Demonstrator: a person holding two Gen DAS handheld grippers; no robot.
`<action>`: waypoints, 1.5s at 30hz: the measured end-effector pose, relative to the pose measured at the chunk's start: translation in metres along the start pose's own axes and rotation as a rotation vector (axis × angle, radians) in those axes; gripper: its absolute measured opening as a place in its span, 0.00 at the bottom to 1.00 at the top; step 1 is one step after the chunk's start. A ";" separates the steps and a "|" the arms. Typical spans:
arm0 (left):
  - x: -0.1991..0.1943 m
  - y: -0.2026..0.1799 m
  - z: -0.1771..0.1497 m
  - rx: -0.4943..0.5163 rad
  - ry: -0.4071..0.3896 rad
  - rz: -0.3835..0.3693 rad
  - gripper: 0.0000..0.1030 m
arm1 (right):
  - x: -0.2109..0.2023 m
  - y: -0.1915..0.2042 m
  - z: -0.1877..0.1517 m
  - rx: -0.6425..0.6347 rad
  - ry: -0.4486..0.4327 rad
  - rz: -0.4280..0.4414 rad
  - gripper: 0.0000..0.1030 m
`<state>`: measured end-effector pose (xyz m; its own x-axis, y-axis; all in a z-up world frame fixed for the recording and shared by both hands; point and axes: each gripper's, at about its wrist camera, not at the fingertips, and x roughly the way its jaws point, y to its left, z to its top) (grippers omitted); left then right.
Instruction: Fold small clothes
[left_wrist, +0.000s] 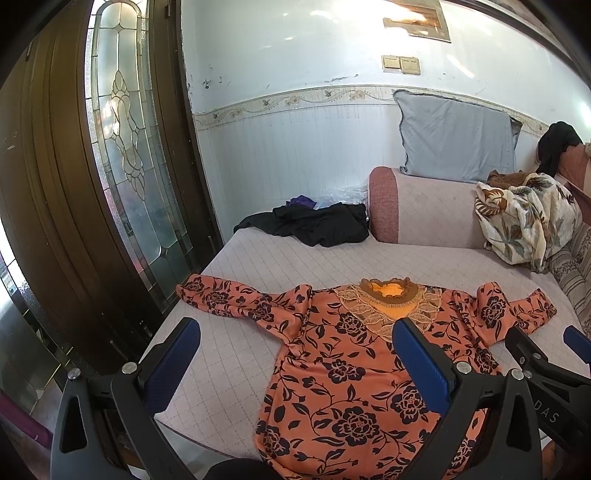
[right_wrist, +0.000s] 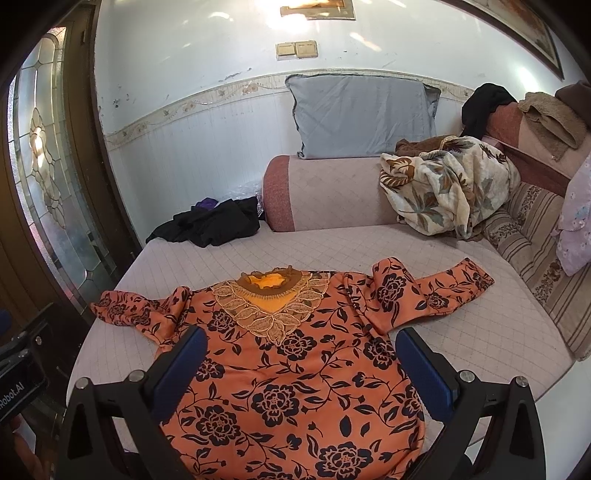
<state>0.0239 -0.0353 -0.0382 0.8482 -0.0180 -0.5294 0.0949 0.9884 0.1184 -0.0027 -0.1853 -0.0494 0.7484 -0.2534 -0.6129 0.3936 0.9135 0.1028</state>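
An orange top with black flowers (left_wrist: 351, 369) (right_wrist: 295, 376) lies flat, face up, on the quilted seat, its lace collar (left_wrist: 391, 299) (right_wrist: 273, 291) toward the wall. Both sleeves are spread out, the left one (left_wrist: 225, 299) toward the seat's edge, the right one (right_wrist: 436, 291) bent. My left gripper (left_wrist: 295, 339) hovers open above the top's left side, nothing between its blue pads. Over the top's lower middle my right gripper (right_wrist: 301, 347) also stands open and empty; its fingers (left_wrist: 524, 350) show at the right edge of the left wrist view.
A black garment (left_wrist: 314, 223) (right_wrist: 214, 221) lies crumpled at the seat's far corner. A floral blanket (left_wrist: 524, 218) (right_wrist: 450, 184) and a grey pillow (right_wrist: 362, 114) rest on the sofa arm. A glass-panelled door (left_wrist: 133, 155) stands at the left.
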 end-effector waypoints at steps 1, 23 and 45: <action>0.000 0.000 0.000 -0.001 -0.001 0.001 1.00 | 0.000 0.000 0.000 -0.001 -0.001 0.001 1.00; 0.008 -0.003 0.000 0.007 0.014 0.004 1.00 | 0.009 -0.001 -0.003 0.001 0.018 0.006 1.00; 0.234 -0.059 -0.087 0.076 0.465 -0.012 1.00 | 0.131 -0.154 -0.030 0.193 0.192 -0.045 1.00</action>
<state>0.1717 -0.0846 -0.2426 0.5251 0.0571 -0.8491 0.1558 0.9744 0.1618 0.0190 -0.3494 -0.1693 0.6204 -0.2104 -0.7556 0.5319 0.8208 0.2081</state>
